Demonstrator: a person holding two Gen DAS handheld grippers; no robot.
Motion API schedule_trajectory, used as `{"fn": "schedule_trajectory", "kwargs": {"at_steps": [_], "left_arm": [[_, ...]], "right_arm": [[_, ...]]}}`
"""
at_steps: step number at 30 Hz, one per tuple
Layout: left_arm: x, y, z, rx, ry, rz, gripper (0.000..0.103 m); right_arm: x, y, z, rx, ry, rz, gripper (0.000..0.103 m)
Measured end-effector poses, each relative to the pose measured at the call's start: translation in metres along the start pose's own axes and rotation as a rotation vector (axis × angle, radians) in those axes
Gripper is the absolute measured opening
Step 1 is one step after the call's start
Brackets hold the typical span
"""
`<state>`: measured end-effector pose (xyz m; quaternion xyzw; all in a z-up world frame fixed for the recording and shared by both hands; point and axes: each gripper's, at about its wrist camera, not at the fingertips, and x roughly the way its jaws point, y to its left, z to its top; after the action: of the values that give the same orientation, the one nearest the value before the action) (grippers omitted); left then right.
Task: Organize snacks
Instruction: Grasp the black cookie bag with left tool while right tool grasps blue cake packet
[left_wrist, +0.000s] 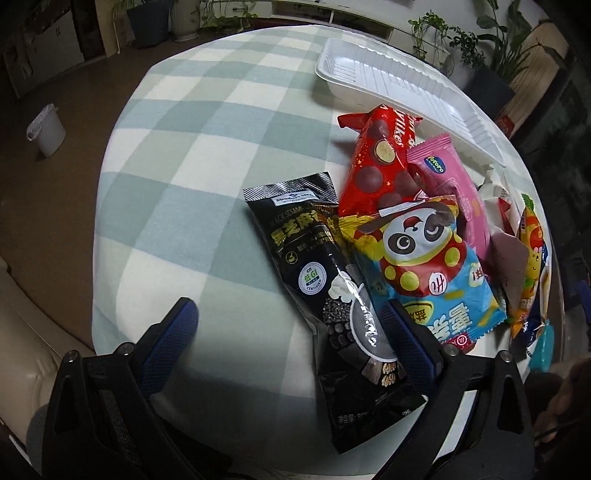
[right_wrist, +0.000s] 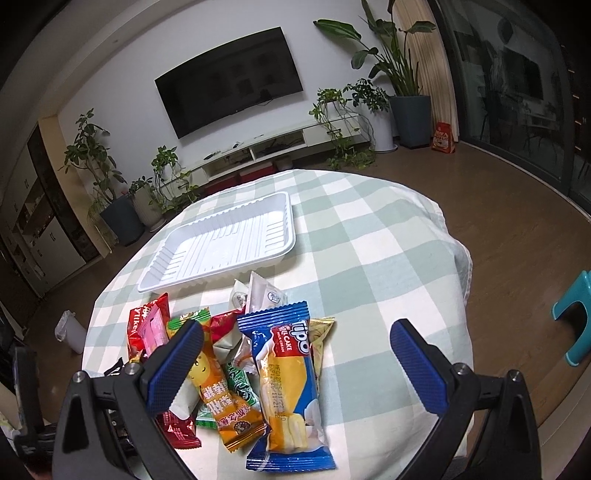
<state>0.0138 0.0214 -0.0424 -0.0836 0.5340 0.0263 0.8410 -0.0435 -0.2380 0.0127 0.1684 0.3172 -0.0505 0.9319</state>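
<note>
A pile of snack packets lies on the checked tablecloth (left_wrist: 192, 206). In the left wrist view my left gripper (left_wrist: 291, 325) is open, its jaws on either side of the lower part of a black sesame packet (left_wrist: 332, 295). Beside it lie a panda packet (left_wrist: 424, 258), a red chocolate-ball packet (left_wrist: 376, 158) and a pink packet (left_wrist: 450, 177). In the right wrist view my right gripper (right_wrist: 299, 354) is open above a blue Tipo cake packet (right_wrist: 288, 384) and an orange packet (right_wrist: 225, 398). An empty white tray (right_wrist: 221, 243) stands behind the pile; it also shows in the left wrist view (left_wrist: 399, 85).
The round table's edge (right_wrist: 458, 258) drops to a wooden floor. A teal stool (right_wrist: 576, 314) stands to the right, a white bin (left_wrist: 46, 129) to the left. A beige sofa (left_wrist: 26, 332) is near my left gripper. Plants and a TV stand line the far wall.
</note>
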Motion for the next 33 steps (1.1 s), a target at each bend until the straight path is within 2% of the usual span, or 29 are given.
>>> {"fn": "schedule_trajectory", "kwargs": {"at_steps": [2, 4, 5, 7, 9, 10, 13, 15, 17, 20, 22, 27, 28, 30, 33], "left_arm": [[-0.001, 0.002, 0.002, 0.014, -0.009, 0.028, 0.067], [-0.001, 0.006, 0.005, 0.027, -0.012, 0.041, 0.053], [-0.001, 0.007, 0.008, 0.029, -0.011, 0.040, 0.051], [0.004, 0.009, 0.014, 0.042, -0.001, 0.047, 0.051], [0.007, 0.005, 0.018, 0.076, 0.007, 0.071, 0.056], [0.010, 0.004, 0.021, 0.088, 0.012, 0.080, 0.063], [0.013, 0.001, 0.026, 0.124, 0.003, 0.081, 0.065], [0.014, 0.002, 0.028, 0.151, -0.008, 0.066, 0.064], [0.015, 0.003, 0.027, 0.168, -0.022, 0.048, 0.056], [0.014, 0.009, 0.027, 0.160, -0.035, 0.026, 0.053], [0.015, 0.010, 0.028, 0.168, -0.040, 0.024, 0.053], [0.013, 0.008, 0.022, 0.197, -0.070, 0.031, 0.053], [0.013, 0.008, 0.021, 0.203, -0.077, 0.029, 0.051], [0.010, 0.005, 0.018, 0.213, -0.086, 0.017, 0.038], [0.009, 0.001, 0.015, 0.235, -0.099, 0.023, 0.033]], "right_arm": [[0.000, -0.002, 0.000, 0.004, -0.001, 0.001, 0.103], [0.000, -0.004, 0.001, 0.010, -0.002, 0.000, 0.103], [0.000, -0.004, 0.000, 0.012, -0.002, 0.000, 0.103], [0.001, -0.004, 0.000, 0.010, -0.001, -0.001, 0.103], [0.000, -0.005, 0.000, 0.005, -0.005, -0.005, 0.103], [0.000, -0.005, 0.000, 0.001, -0.008, -0.010, 0.103], [-0.001, -0.007, 0.000, -0.010, -0.018, -0.033, 0.103], [-0.003, -0.012, 0.000, -0.020, -0.030, -0.058, 0.103], [-0.006, -0.025, 0.002, -0.008, -0.033, -0.093, 0.103], [-0.008, -0.048, 0.003, 0.071, 0.019, -0.099, 0.103], [-0.007, -0.049, -0.001, 0.079, 0.054, -0.102, 0.099], [0.008, -0.001, -0.022, -0.170, 0.133, -0.123, 0.076], [0.011, 0.003, -0.024, -0.187, 0.146, -0.122, 0.075], [0.018, 0.009, -0.029, -0.202, 0.173, -0.124, 0.075], [0.026, 0.010, -0.031, -0.197, 0.200, -0.135, 0.077]]}}
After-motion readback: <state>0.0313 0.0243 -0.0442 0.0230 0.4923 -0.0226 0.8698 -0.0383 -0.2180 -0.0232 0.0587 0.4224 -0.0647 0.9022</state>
